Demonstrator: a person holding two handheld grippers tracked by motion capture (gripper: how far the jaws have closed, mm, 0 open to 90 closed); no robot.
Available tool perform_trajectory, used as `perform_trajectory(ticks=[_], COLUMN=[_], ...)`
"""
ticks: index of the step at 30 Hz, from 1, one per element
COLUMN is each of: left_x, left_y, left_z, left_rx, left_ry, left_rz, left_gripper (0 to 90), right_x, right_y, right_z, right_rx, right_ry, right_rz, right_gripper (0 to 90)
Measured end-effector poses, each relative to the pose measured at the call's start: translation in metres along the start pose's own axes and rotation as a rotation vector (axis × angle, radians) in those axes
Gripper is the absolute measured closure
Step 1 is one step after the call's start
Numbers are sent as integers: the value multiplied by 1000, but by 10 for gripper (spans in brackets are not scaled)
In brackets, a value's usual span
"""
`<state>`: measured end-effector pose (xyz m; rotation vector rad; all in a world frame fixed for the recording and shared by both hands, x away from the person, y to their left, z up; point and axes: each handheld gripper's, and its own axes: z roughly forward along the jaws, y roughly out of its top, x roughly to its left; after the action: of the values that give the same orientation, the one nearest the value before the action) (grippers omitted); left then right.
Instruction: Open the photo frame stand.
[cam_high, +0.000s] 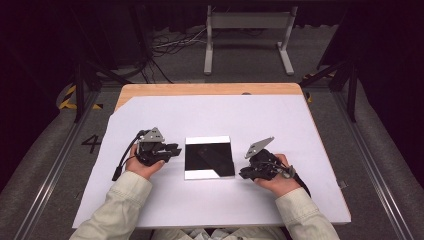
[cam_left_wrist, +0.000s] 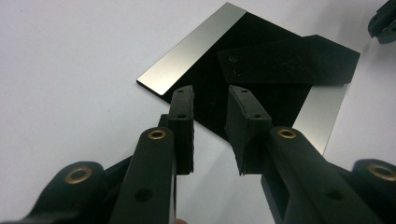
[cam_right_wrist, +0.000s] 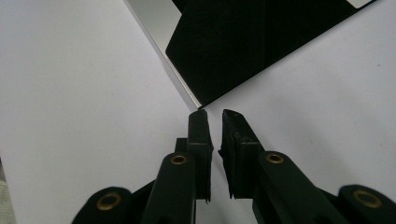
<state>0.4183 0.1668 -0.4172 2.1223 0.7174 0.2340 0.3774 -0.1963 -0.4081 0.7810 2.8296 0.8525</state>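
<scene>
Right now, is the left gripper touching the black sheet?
Apart. In the left gripper view the left gripper stands open with bare white table between its jaws, just short of the black sheet.

Loads of bare white sheet all around the black square plate, so either side is easy to reach. The only things near it are the left gripper and right gripper, flanking it.
</scene>
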Motion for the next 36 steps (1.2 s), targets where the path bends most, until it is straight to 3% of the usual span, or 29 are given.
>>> perform_trajectory(ticks=[14,24,29,36], left_x=[1,1,1,2], left_y=[-2,-4,-4,-4], left_z=[-5,-6,-6,-6], left_rx=[-4,0,0,2], left_ry=[16,21,22,22], left_rz=[-7,-11,-11,-19], left_gripper=[705,692,691,688], right_x=[1,2,4,5], right_y=[4,9,10,13], right_z=[17,22,20,7], right_rx=[61,74,68,1], right_ry=[20,17,13,6], right_rz=[-14,-24,-36,-51], right_gripper=[839,877,894,895])
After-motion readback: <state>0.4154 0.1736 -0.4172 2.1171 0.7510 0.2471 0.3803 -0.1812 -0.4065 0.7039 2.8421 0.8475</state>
